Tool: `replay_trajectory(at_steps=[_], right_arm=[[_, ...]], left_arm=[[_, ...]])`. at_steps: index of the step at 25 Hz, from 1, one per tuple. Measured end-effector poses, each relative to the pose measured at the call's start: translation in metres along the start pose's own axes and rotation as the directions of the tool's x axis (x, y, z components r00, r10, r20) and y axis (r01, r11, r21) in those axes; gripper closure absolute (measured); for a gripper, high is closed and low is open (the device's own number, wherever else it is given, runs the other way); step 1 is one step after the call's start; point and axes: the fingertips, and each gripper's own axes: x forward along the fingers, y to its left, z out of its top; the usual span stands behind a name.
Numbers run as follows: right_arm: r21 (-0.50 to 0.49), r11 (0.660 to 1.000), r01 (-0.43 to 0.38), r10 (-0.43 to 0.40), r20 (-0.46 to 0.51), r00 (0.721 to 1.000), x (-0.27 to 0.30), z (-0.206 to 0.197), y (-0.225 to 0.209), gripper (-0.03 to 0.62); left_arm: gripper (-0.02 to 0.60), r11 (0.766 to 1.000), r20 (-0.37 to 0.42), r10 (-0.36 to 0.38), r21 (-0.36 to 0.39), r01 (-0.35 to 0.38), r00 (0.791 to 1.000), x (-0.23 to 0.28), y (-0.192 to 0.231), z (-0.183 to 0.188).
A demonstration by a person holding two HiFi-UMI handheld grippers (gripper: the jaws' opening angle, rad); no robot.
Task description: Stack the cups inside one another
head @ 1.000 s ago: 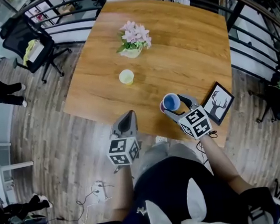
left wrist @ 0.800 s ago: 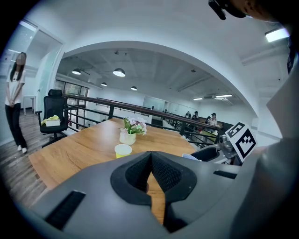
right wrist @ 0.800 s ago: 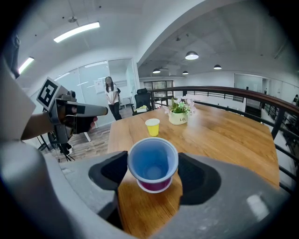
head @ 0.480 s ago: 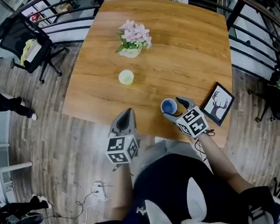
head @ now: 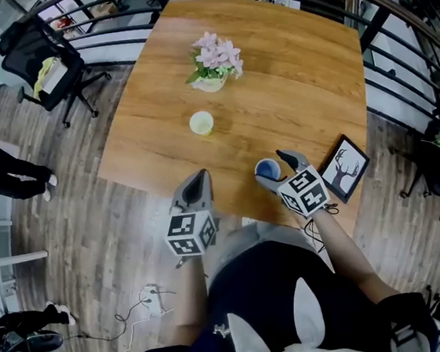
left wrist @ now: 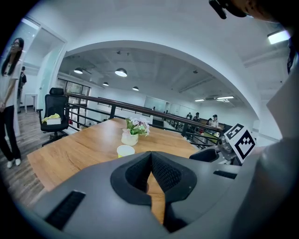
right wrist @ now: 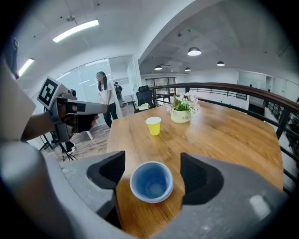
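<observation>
Left tongs (head: pixel 198 183), lower centre: shut, empty. Yellow cup (head: pixel 201 123): mid-table (head: pixel 302 67). Blue cup (head: pixel 267 169): upright at the table's near edge, between the right tongs (head: pixel 278 169) — just opened wide, pads clear. Cups probably light, thin-walled, crushable — grip gently below the rim.

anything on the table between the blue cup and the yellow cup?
Nothing: only bare tabletop runs from the blue cup to the yellow cup. The right gripper view shows it plainly; the head view agrees.
</observation>
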Motion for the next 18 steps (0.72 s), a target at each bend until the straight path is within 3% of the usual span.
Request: replay_trajectory(at_steps=[18], right_arm=[[-0.126,0.992,-0.032,0.057,0.198,0.978,0.002,0.124,0.012,0.227]], left_arm=[[0.565,0.998,0.023,0.056,-0.017,-0.056,0.998,-0.017,0.012,0.004]])
